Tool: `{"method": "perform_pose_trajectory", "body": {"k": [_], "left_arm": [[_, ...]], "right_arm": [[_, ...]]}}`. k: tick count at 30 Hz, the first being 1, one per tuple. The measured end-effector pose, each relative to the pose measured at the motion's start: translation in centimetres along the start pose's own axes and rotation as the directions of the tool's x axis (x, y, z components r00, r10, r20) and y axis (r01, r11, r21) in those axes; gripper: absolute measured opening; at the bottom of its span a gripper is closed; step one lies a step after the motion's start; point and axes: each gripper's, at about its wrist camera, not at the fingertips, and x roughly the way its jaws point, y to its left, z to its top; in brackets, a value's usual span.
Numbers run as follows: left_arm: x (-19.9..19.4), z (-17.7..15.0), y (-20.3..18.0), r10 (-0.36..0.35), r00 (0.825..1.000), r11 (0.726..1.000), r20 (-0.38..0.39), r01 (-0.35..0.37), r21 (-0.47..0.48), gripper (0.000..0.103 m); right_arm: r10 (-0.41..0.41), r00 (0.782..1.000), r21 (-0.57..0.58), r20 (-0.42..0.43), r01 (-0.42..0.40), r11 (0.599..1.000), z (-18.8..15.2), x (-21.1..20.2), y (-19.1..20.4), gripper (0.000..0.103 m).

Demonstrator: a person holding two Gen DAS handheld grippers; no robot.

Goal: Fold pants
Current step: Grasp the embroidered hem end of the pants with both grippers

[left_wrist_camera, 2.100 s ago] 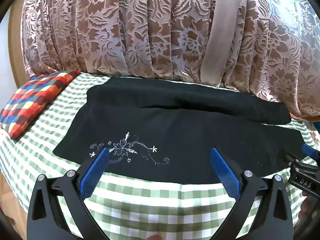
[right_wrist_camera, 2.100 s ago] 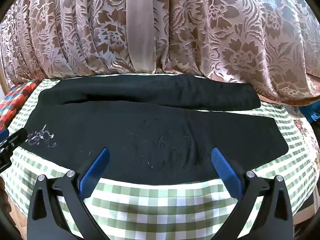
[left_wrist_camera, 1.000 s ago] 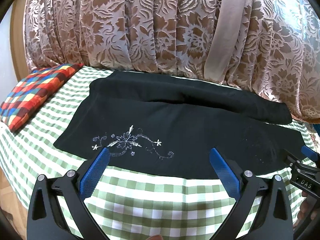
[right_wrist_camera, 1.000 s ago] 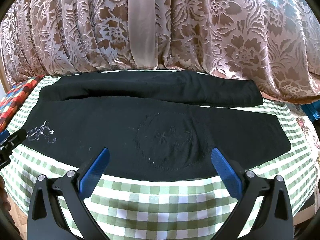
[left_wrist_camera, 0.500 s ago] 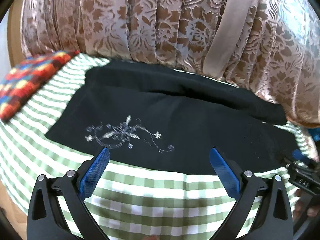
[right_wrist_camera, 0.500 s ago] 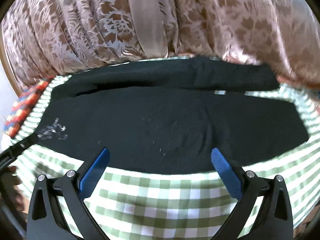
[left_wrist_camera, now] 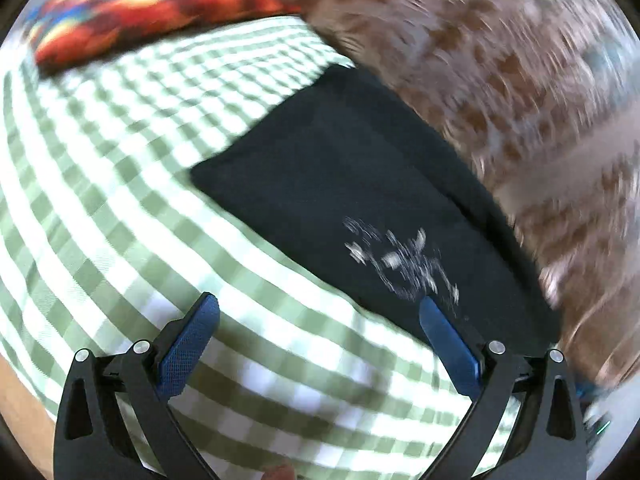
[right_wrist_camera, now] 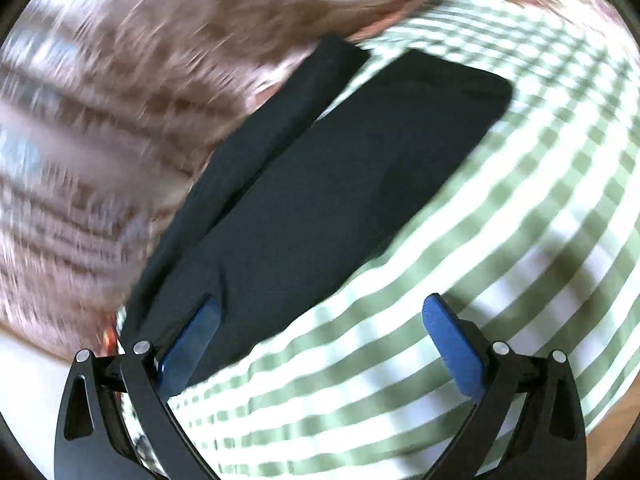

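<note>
The black pants [left_wrist_camera: 340, 168] lie flat on the green checked cloth [left_wrist_camera: 120, 184], with white embroidery [left_wrist_camera: 400, 260] near one end. My left gripper [left_wrist_camera: 320, 312] is open and empty, just above the near edge by the embroidered end. The other end of the pants [right_wrist_camera: 360, 168] shows in the right wrist view, with a second folded strip [right_wrist_camera: 280, 120] along the curtain side. My right gripper [right_wrist_camera: 320, 312] is open and empty over the near edge of that end. Both views are blurred and tilted.
A brown floral curtain [left_wrist_camera: 500, 60] hangs behind the cloth-covered surface; it also shows in the right wrist view [right_wrist_camera: 100, 120]. A multicoloured checked cushion [left_wrist_camera: 140, 12] lies at the far left. The checked cloth [right_wrist_camera: 520, 240] drops off at its near edge.
Both grippers have swung outward and tilted, the left toward the embroidered end, the right toward the other end. Both views are now motion-blurred. The pants have not moved and the jaws stay open.
</note>
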Motion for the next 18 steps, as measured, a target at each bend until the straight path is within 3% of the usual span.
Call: {"method": "perform_pose_trajectory", "body": {"k": [5,6,8,9,10,12,15,18], "left_arm": [[0.7,2.1,0.3,0.030,1.000,0.998,-0.002,-0.030,-0.052,0.099],[1.3,2.8,0.4,0.016,1.000,0.998,0.008,-0.015,-0.060,0.094],[2.2,3.7,0.2,0.033,0.999,0.997,-0.004,-0.033,-0.067,0.079],[2.7,3.9,0.2,0.036,0.999,0.998,-0.011,-0.036,-0.060,0.066],[3.2,4.4,0.1,0.041,0.999,0.997,-0.017,-0.042,-0.061,0.047],[3.7,4.2,0.1,0.072,0.997,0.995,-0.031,-0.074,-0.060,0.015],[3.7,4.2,0.2,0.071,0.997,0.996,-0.027,-0.072,-0.046,0.010],[2.7,4.2,-0.2,0.081,0.996,0.997,-0.021,-0.082,-0.015,0.009]], "right_arm": [[0.036,0.999,0.121,0.037,-0.040,0.992,2.5,1.5,-3.3,0.089],[0.052,0.998,0.143,0.047,-0.059,0.988,3.1,2.0,-3.7,0.088],[0.060,0.996,0.160,0.065,-0.069,0.985,4.3,3.2,-3.8,0.086],[0.063,0.995,0.163,0.071,-0.074,0.984,5.0,3.6,-3.8,0.078],[0.063,0.996,0.162,0.067,-0.073,0.984,5.4,4.1,-3.9,0.072],[0.027,0.998,0.160,0.048,-0.034,0.987,6.6,5.5,-4.0,0.038],[-0.018,0.999,0.149,0.030,0.013,0.989,7.1,6.2,-4.5,0.017],[-0.047,0.997,0.066,0.057,0.043,0.997,6.9,4.5,-3.5,0.013]]}}
